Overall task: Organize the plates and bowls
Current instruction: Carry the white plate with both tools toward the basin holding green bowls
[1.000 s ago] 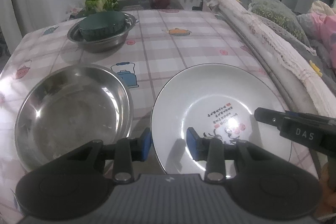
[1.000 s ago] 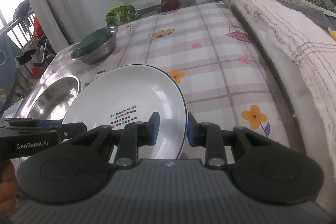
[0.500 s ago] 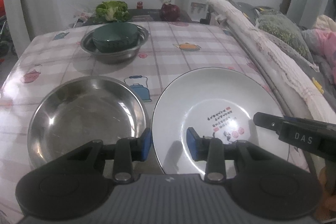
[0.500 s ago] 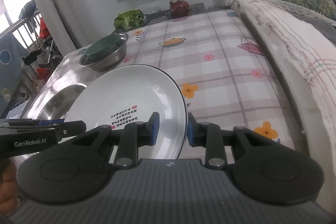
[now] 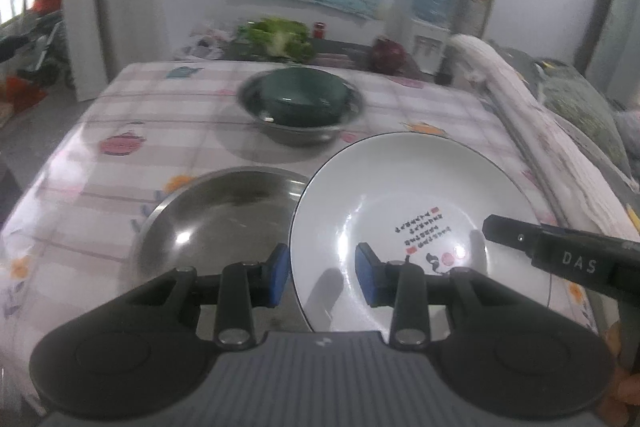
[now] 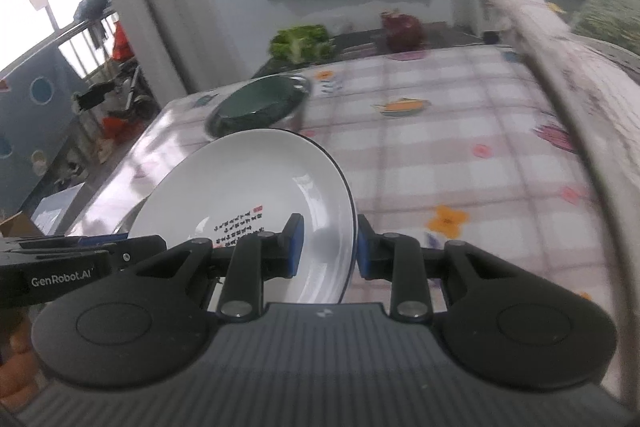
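A white plate point(image 5: 408, 211) with red and black print hangs tilted above the checked tablecloth. My left gripper point(image 5: 322, 277) is shut on its near left rim. My right gripper point(image 6: 326, 247) is shut on the plate point(image 6: 248, 195) at its right rim. In the left wrist view the plate's left edge overlaps an empty steel bowl point(image 5: 216, 223) on the table. Farther back a dark green bowl point(image 5: 304, 99) sits inside a steel basin point(image 5: 352, 107). The green bowl point(image 6: 256, 105) also shows just beyond the plate in the right wrist view.
A sofa draped with a white cloth point(image 5: 552, 147) runs along the table's right edge. Beyond the table's far edge lie green leafy vegetables point(image 5: 280, 39) and a dark red round object point(image 5: 388, 55). A window and a curtain point(image 6: 132, 7) are at the left.
Both grippers have risen and swung left with the plate between them. The plate, earlier beside the steel bowl, now overlaps its right rim, and the view looks more level.
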`<action>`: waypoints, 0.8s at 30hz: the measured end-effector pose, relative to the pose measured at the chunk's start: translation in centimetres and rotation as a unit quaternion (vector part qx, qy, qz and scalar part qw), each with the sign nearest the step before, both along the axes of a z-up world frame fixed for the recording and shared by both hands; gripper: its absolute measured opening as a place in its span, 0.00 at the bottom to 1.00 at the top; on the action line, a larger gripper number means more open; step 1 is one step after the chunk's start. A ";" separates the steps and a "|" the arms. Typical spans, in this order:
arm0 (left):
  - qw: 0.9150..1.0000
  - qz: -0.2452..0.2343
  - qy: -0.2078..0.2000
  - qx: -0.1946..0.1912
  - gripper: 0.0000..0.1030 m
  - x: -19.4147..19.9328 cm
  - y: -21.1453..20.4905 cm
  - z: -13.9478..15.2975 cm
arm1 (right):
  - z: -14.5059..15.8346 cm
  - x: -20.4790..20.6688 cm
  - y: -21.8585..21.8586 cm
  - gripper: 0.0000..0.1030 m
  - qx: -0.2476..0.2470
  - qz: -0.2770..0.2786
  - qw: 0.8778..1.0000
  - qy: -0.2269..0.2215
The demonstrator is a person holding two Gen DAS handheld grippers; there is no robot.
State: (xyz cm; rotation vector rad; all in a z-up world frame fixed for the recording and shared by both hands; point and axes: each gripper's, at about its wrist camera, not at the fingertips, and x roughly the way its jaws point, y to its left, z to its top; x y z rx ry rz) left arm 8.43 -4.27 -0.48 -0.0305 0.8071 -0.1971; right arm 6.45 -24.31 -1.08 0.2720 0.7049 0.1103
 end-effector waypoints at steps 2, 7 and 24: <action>1.000 0.016 0.000 -0.002 0.35 0.3 1.3 0.0 | -0.2 1.7 2.0 0.26 0.002 0.022 1.000 0.009; 0.999 0.049 0.007 -0.001 0.35 1.3 4.8 -0.6 | -0.7 3.5 4.8 0.26 0.010 0.047 0.999 0.023; 0.999 0.036 -0.009 0.017 0.38 1.7 9.4 -1.7 | -2.3 7.2 11.4 0.26 -0.017 0.073 0.996 0.051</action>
